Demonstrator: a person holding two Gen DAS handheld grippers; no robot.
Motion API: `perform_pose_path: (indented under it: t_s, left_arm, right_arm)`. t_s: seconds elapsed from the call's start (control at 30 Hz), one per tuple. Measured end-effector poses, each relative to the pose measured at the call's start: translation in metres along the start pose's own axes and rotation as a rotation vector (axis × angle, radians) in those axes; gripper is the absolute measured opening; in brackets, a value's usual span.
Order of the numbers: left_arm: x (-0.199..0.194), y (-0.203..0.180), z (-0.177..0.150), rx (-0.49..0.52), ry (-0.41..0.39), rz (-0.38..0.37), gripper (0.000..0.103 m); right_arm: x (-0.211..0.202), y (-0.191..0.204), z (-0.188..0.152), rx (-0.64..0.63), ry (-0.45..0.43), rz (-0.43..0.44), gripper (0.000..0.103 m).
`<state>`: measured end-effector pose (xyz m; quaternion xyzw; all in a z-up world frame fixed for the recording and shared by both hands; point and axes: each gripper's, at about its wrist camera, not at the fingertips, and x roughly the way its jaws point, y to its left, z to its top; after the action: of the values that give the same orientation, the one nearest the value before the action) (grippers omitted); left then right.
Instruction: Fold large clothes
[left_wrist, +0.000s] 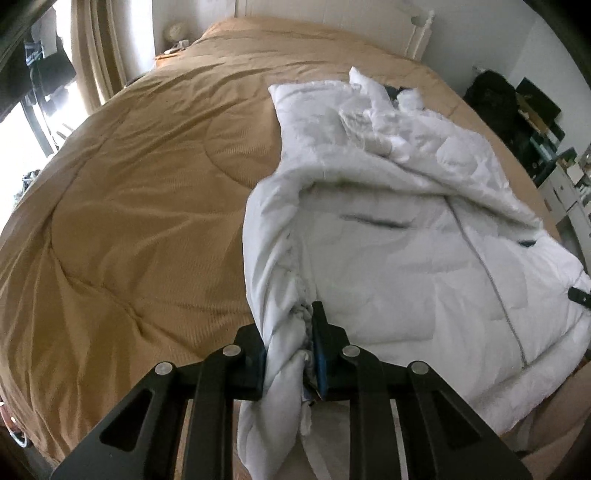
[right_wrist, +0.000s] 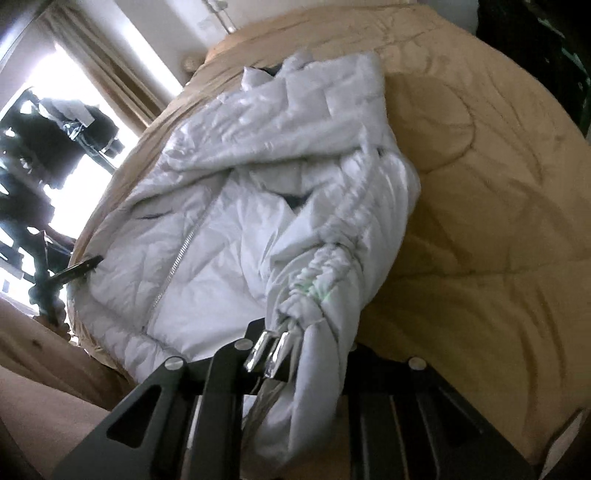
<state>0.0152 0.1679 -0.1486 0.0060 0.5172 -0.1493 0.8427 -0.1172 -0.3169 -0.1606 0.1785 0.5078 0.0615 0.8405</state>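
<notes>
1. The white puffer jacket (left_wrist: 388, 236) lies front-up on the tan quilted bedspread (left_wrist: 129, 206), occupying the right half of the left wrist frame, with its zipper (left_wrist: 491, 273) running down the middle.
2. The left gripper (left_wrist: 290, 354) has its jaws closed on a bunched, gathered corner of the jacket hem at the lower centre of the frame; the cloth fills the gap between the blue pads.
3. The right gripper (right_wrist: 306, 343) grips the opposite gathered hem corner at the lower centre of the right wrist frame. The cloth covers the jaws, so their exact gap cannot be read, but the fabric hangs pinched from them.
4. Two metal drawcord ends (right_wrist: 267, 354) dangle beside that grip.
5. Holding both hem corners is judged to give control of the bottom edge, so the lower half can be lifted and laid toward the collar (right_wrist: 310, 74) at the upper centre.
6. Risk: slippery padded fabric may slide out unevenly.
</notes>
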Motion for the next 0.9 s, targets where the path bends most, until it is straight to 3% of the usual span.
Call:
perform_pose_path:
  t_s: [0.13,0.27,0.53,0.67,0.77,0.9]
  left_arm:
    - [0.003,-0.001,0.053,-0.033,-0.039,-0.029,0.020]
    - [0.005,-0.009,0.109,-0.002,-0.069,-0.009,0.020]
    - [0.026,-0.012,0.244,-0.001,-0.074,-0.052,0.023]
    - [0.066,-0.018,0.309,-0.005,-0.046,-0.018,0.023]
    - [0.114,-0.020,0.351,-0.032,-0.014,0.025,0.024]
    - [0.191,-0.012,0.373,-0.136,0.066,0.067,0.024]
  right_arm:
    - [-0.002,0.006,0.065,-0.025,-0.058,0.024,0.015]
    - [0.001,0.015,0.130,-0.042,-0.103,0.016,0.015]
    - [0.016,-0.020,0.250,0.057,-0.133,0.065,0.015]
    - [0.031,-0.043,0.307,0.163,-0.141,0.077,0.015]
    - [0.065,-0.056,0.350,0.218,-0.144,0.046,0.016]
    - [0.126,-0.073,0.382,0.285,-0.139,-0.015,0.016]
